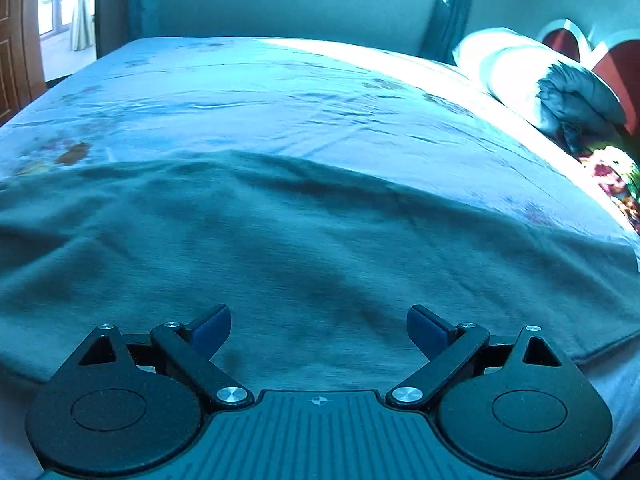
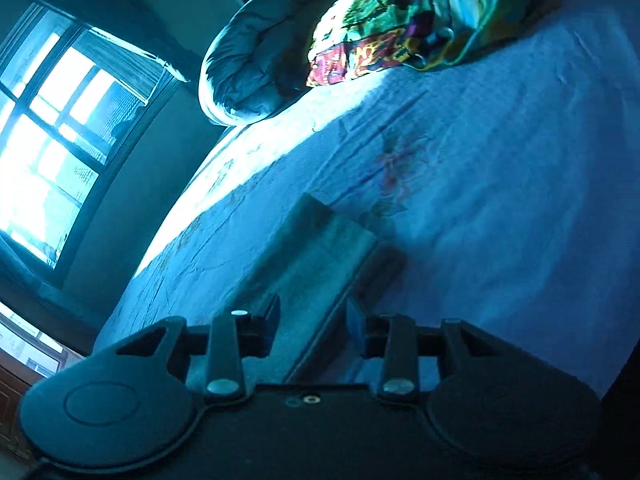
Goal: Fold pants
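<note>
Grey-green pants (image 1: 280,240) lie spread flat across the near part of the bed in the left wrist view. My left gripper (image 1: 319,320) hovers just over them, open wide, with nothing between its blue pads. In the tilted right wrist view a folded end of the pants (image 2: 320,248) lies as a long strip on the sheet. My right gripper (image 2: 313,312) stands partly open above that strip. The cloth runs through the gap between its fingers, and the pads do not press on it.
The pale flowered bed sheet (image 1: 280,88) stretches away beyond the pants. A white pillow (image 1: 520,72), a rolled grey quilt (image 2: 256,60) and a bright patterned cloth (image 2: 400,20) lie at the head end. A window (image 2: 52,140) and a wooden door (image 1: 16,60) stand beside the bed.
</note>
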